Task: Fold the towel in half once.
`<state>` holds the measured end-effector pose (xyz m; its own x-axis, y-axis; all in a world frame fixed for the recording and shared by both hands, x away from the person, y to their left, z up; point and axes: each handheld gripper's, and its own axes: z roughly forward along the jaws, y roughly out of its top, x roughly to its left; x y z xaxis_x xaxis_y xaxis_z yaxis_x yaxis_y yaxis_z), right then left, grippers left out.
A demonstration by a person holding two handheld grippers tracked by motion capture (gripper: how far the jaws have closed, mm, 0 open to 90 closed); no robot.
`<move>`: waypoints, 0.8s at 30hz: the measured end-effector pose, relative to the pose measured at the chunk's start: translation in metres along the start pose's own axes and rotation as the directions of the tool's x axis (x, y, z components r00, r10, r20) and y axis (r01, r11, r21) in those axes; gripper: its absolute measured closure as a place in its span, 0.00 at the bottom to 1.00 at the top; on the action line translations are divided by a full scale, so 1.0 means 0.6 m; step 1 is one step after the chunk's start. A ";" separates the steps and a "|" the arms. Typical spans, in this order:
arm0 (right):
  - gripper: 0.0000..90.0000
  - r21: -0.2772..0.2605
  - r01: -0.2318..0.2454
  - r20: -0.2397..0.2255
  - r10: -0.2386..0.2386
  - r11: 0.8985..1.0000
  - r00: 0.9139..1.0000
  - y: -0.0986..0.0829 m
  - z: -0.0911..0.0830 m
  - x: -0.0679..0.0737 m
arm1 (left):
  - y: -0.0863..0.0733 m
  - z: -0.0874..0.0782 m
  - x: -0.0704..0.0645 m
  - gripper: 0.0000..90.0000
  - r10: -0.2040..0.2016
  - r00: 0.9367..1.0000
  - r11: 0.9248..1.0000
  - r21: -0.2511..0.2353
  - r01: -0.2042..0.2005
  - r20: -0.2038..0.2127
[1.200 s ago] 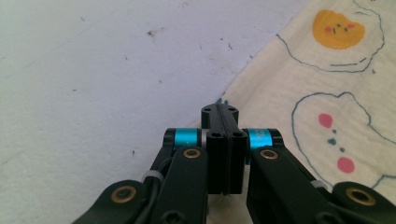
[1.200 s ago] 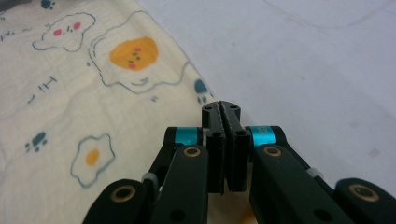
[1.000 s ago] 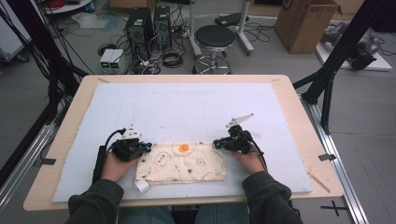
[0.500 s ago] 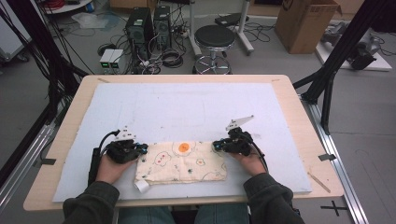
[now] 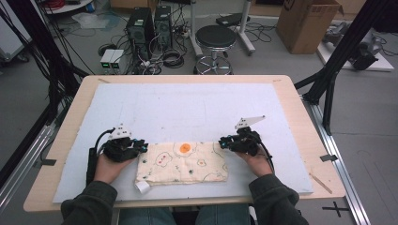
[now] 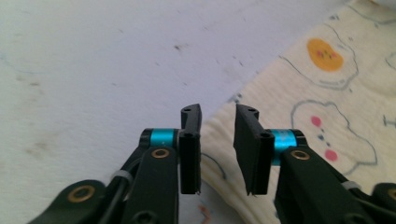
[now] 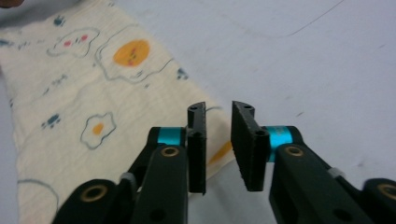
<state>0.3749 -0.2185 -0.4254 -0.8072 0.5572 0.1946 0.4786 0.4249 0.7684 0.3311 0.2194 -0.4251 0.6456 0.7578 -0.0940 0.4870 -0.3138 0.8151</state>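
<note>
Left gripper (image 5: 141, 146) is sitting at the left far corner of the cream printed cloth (image 5: 183, 163), jaws standing slightly apart with nothing between them; in the left gripper view (image 6: 218, 151) the cloth (image 6: 322, 107) edge is running right under the gap and spreading away to the right. The cloth is lying flat on the near middle of the white mat (image 5: 187, 110), an orange egg print (image 5: 185, 148) by its far edge. Right gripper (image 5: 224, 141) is hovering at the cloth's right far corner, jaws also apart and empty, and in the right gripper view (image 7: 218, 149) the cloth (image 7: 84, 93) corner is lying just below and left of the jaws.
</note>
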 end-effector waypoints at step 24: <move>0.95 0.109 -0.025 -0.007 0.026 0.994 1.000 0.005 0.027 -0.022 | -0.001 0.032 0.018 0.95 -0.047 0.998 0.995 0.085 0.045 0.030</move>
<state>0.3922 -0.2131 -0.4356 -0.7970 0.5632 0.2184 0.5332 0.4859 0.6926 0.3493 0.2170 -0.4374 0.6390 0.7545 -0.1493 0.5634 -0.3270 0.7588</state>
